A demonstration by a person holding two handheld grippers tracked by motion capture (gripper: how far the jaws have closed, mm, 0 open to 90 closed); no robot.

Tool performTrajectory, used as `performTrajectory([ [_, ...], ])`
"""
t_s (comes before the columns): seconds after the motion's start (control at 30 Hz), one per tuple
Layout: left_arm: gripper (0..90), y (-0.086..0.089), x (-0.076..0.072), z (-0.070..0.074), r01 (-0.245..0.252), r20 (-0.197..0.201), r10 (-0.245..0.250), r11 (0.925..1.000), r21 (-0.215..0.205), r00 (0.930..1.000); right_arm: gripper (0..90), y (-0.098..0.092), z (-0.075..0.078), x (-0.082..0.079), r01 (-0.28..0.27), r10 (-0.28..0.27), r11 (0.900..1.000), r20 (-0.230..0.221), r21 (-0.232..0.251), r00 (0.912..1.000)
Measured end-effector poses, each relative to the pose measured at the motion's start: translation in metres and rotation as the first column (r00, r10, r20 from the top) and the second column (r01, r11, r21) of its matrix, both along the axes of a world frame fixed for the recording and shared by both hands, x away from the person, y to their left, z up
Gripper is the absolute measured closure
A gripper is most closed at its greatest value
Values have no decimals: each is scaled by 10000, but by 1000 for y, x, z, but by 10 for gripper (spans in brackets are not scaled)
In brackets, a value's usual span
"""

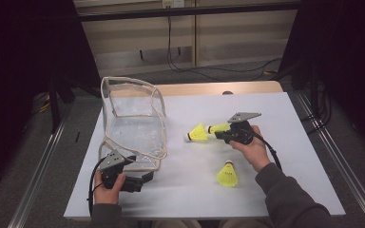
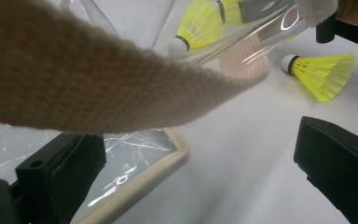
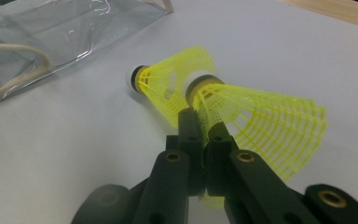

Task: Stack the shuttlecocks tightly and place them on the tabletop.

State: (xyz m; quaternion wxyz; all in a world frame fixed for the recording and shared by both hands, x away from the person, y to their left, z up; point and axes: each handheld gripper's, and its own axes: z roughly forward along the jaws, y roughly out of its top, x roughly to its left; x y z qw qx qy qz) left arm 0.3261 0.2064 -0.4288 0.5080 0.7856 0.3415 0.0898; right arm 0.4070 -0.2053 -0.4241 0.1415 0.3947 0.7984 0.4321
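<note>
Yellow mesh sits pinched between my right gripper [image 3: 204, 135]'s jaws: they are closed tight on the skirt edge of one shuttlecock [image 3: 256, 116], whose dark-banded cork nose points away from me into the open skirt of a second shuttlecock [image 3: 168, 88]. In the high view I see that pair out past the middle of the desk [image 1: 285, 142], the held one [image 1: 218, 128] at the tip of the right gripper [image 1: 221, 135] and the second [image 1: 198, 133] just beyond it toward the bag; I cannot tell whether the two are nested or merely touching. A third shuttlecock [image 1: 227, 175] stands cork up on the desk nearer my edge, apart from the others and close to my right hand [image 1: 253, 149].

My left gripper [image 1: 140, 179] lies low near the front left corner of the desk, at the near edge of the clear plastic bag [image 1: 133, 128] with its beige webbing trim. From the left gripper view its jaws stand wide apart: one is at the bag's trimmed edge [image 2: 168, 158], the other over bare desk, and a beige strap [image 2: 74, 84] crosses close in front of the camera. Nothing is pressed between those jaws. The bag stretches along the left side of the desk, its mouth facing up and its strap looping over the front.
</note>
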Motion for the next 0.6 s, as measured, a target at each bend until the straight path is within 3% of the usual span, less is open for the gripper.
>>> performTrajectory([
  [0.6,19,0,0,0,2,-1,-2,10000,-29,10000,886,9,-1,-3,-431,431,9991,-98,-22,9990],
])
